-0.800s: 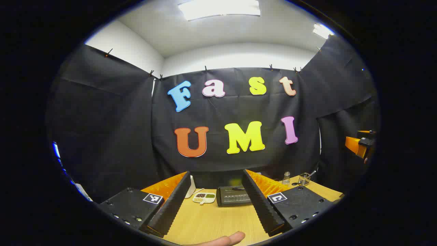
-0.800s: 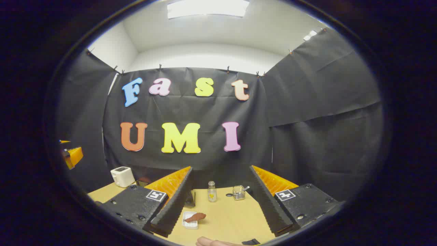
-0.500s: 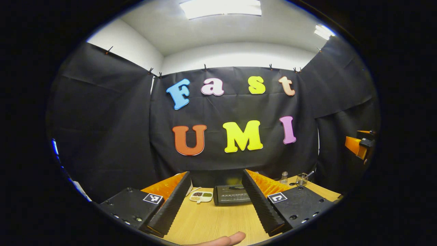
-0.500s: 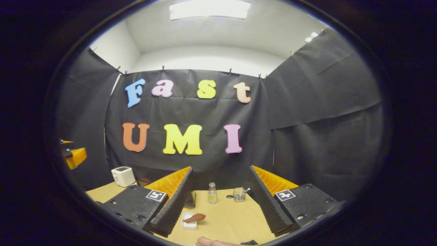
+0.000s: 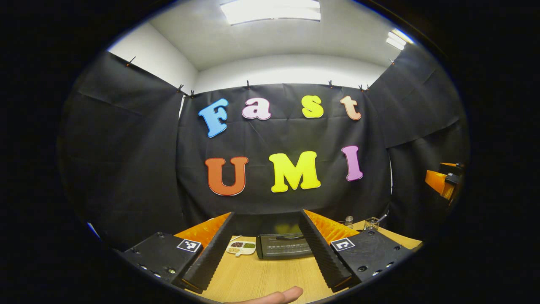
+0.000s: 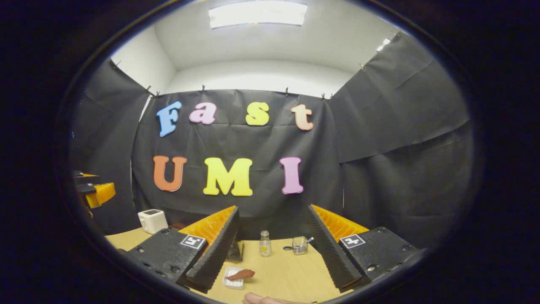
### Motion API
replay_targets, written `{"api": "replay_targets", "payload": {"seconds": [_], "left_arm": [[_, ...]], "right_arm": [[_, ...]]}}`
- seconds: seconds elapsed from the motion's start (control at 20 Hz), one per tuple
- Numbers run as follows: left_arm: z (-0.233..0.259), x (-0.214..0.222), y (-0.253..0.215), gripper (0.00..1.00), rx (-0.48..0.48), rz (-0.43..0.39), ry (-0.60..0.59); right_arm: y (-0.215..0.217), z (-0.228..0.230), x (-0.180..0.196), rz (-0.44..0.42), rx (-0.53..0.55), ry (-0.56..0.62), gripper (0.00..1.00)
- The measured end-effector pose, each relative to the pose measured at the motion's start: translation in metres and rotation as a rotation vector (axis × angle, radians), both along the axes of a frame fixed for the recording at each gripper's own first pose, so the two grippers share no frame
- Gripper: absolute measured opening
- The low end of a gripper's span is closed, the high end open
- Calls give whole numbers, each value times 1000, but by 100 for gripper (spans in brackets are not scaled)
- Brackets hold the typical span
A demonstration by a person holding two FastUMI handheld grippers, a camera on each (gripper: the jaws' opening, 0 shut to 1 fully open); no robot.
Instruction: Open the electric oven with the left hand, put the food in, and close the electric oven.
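Wooden table (image 5: 253, 278) holds the electric oven (image 5: 280, 246), long axis crosswise, beyond both grippers' spread, empty fingers (image 5: 206, 261).

My table (image 5: 270, 274) is pale wood with a fine straight grain and a matt face. The oven (image 5: 280, 245) looks like dark metal, its front faintly glossy. My left gripper's fingers (image 5: 320, 249) carry ribbed, matt pads. The small bottle (image 6: 265, 244) and the jar (image 6: 300, 245) are clear glass. The toaster (image 6: 152, 220) is smooth white plastic. The food (image 6: 240, 274) looks rough, on a white plastic tray (image 6: 233, 283).
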State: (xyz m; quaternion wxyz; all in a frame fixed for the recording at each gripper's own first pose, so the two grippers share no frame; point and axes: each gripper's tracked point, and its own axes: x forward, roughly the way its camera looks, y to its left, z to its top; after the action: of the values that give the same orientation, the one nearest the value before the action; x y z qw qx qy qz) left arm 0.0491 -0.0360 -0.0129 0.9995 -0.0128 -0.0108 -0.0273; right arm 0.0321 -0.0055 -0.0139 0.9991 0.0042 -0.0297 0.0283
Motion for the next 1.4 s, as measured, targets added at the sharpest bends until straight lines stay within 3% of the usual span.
{"api": "replay_targets", "payload": {"seconds": [0.4,0.8,0.85,0.9,0.95,1.2,1.25,1.3,1.4], "left_arm": [[-52,112,-52,96,9,-66,82],[-143,218,-104,96,24,-132,240],[-159,228,-108,96,31,-131,273],[-174,237,-112,96,39,-130,308],[-188,244,-113,96,43,-125,340],[-232,276,-125,97,1,-133,429],[-242,281,-127,89,-6,-137,454],[-252,285,-128,96,-4,-137,477],[-273,288,-130,97,-3,-149,556]], "right_arm": [[1,-29,39,77,50,26,100],[-20,-30,65,62,14,5,96],[-21,-31,66,63,7,0,100],[-24,-31,67,61,-4,-3,96],[-26,-32,66,56,-14,-9,100],[-45,-29,69,27,-26,-21,96],[-49,-28,70,24,-20,-24,96],[-51,-26,70,26,-14,-28,100],[-55,-23,72,27,-8,-42,100]]}}
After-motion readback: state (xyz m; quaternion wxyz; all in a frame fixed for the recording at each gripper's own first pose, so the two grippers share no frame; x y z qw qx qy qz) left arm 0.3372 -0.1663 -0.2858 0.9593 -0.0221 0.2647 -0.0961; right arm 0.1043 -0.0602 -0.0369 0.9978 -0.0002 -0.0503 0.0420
